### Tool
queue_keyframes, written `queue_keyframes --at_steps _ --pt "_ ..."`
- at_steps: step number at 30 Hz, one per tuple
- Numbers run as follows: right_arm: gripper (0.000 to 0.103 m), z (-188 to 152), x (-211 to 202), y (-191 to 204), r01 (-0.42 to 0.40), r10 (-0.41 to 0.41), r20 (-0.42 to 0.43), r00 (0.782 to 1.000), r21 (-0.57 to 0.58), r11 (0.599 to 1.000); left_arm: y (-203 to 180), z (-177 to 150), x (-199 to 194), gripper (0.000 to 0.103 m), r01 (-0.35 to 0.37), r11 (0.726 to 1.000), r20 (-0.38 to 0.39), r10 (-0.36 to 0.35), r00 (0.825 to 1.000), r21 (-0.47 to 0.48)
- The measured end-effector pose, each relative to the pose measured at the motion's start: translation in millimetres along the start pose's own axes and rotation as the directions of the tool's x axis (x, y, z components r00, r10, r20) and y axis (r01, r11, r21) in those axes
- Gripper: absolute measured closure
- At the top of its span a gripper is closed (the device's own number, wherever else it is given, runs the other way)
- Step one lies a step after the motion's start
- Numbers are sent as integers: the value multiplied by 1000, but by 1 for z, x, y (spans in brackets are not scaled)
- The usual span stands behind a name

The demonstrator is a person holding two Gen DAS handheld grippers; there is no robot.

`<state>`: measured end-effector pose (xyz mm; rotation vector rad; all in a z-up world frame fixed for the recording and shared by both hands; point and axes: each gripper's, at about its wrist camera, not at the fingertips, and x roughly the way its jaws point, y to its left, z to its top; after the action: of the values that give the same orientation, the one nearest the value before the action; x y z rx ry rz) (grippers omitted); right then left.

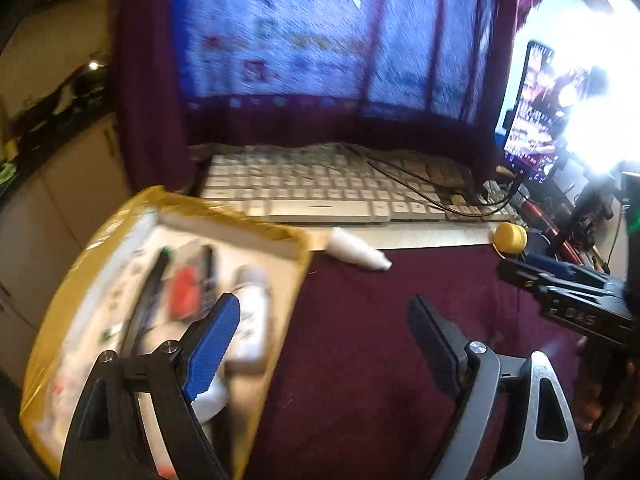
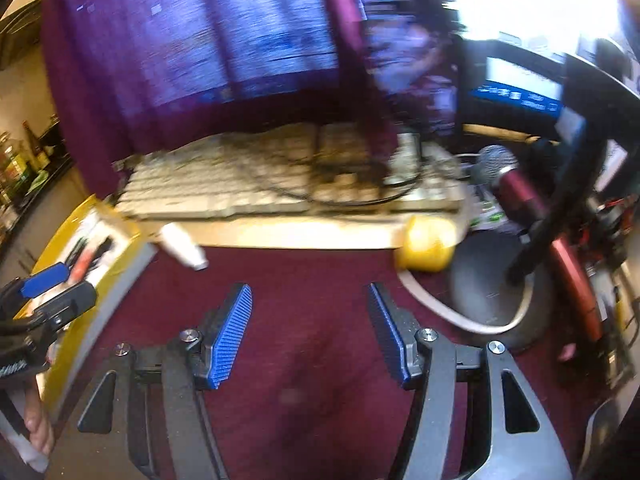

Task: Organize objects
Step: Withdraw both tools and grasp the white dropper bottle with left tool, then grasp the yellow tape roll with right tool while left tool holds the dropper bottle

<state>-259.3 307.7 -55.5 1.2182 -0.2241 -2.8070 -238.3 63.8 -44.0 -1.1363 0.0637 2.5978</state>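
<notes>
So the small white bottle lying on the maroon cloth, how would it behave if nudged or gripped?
The small white bottle lies on its side, round-bodied, so it would probably roll on the maroon cloth. It looks like light plastic, likely smooth, and its tapered end might slip between fingers.

A home computer desk: keyboard (image 1: 320, 188), cloth-draped monitor (image 1: 320, 40), microphone (image 2: 516, 184).

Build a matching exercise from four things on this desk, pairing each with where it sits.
Things:
1. white bottle
2. yellow cap
3. microphone
4. markers

Places:
A. inside the yellow box
B. lying on the maroon cloth, just right of the box
C. at the right end of the keyboard
D. right of the keyboard, on a stand

Pairs: 1-B, 2-C, 3-D, 4-A
</notes>
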Motion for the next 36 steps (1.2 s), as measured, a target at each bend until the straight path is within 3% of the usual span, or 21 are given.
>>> queue_keyframes --at_steps 6,11,18,21,22,25,27,32,36 --pt "44 -2 8 -33 43 -45 15 999 102 994 -22 20 63 21 51 997 -156 -60 986 -65" --pt "44 6 19 -34 137 -139 15 990 93 986 -33 32 101 22 23 995 -238 -47 970 -102" --pt "44 14 42 -30 225 -224 -11 974 23 974 -44 43 125 22 -48 996 -247 30 969 -70" --pt "44 15 48 -32 217 -216 -14 976 32 976 -45 46 130 58 -158 987 -263 146 954 -21" --pt "44 16 49 -31 220 -219 -15 976 28 975 -41 47 128 68 -165 986 -253 150 956 -37" --pt "46 15 51 -28 221 -221 -16 975 5 975 -22 48 122 78 -109 988 -263 78 962 -108" --pt "70 13 52 -25 231 -231 -17 973 -7 973 -13 44 113 79 -32 991 -250 -1 968 -128" --pt "73 6 48 -20 204 -205 -29 978 -28 979 -6 24 89 80 50 985 -228 -88 970 -165" --pt "73 -8 22 -14 133 -133 -24 991 -4 991 -5 12 75 80 67 983 -216 -104 971 -173"
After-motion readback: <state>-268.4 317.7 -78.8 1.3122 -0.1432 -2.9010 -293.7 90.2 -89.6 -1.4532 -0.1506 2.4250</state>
